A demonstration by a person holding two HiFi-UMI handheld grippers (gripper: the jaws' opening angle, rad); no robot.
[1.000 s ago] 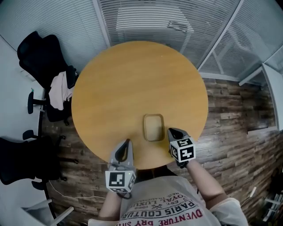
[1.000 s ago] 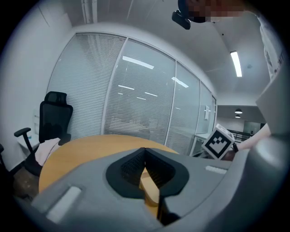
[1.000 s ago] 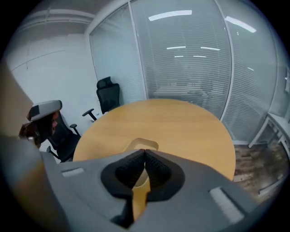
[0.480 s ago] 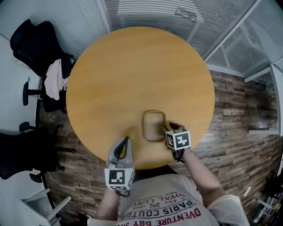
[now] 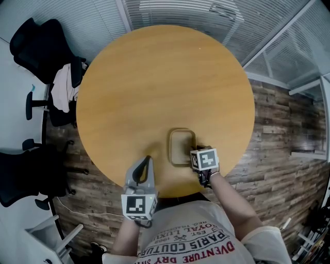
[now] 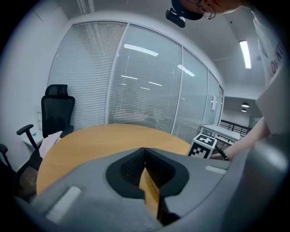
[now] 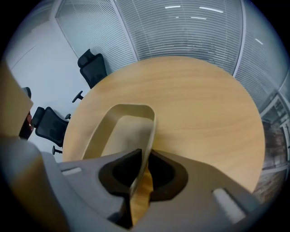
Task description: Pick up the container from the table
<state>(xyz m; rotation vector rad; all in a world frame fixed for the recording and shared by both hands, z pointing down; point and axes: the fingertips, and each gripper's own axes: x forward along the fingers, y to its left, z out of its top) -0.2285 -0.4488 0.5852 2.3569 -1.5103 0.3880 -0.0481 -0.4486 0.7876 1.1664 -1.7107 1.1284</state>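
Observation:
A shallow beige rectangular container (image 5: pixel 180 146) lies on the round wooden table (image 5: pixel 154 82), near its front edge. My right gripper (image 5: pixel 195 151) points steeply down at the container's right rim. In the right gripper view the thin rim of the container (image 7: pixel 122 129) runs between the jaws of that gripper (image 7: pixel 145 155); the jaws are closing and the pads touch both sides of the rim. My left gripper (image 5: pixel 148 161) hovers over the table's front edge, left of the container, apart from it. The left gripper (image 6: pixel 145 153) is shut with nothing in it.
Black office chairs (image 5: pixel 36 44) stand left of the table, one draped with light clothing (image 5: pixel 62 95); another chair (image 5: pixel 20 175) is at the lower left. Glass partitions with blinds (image 5: pixel 175 13) stand behind. The floor (image 5: pixel 278 129) is wood plank.
The right gripper came down and leftward from beside the container onto its right rim. The left gripper sank a little near the table's front edge. The container has stayed in place.

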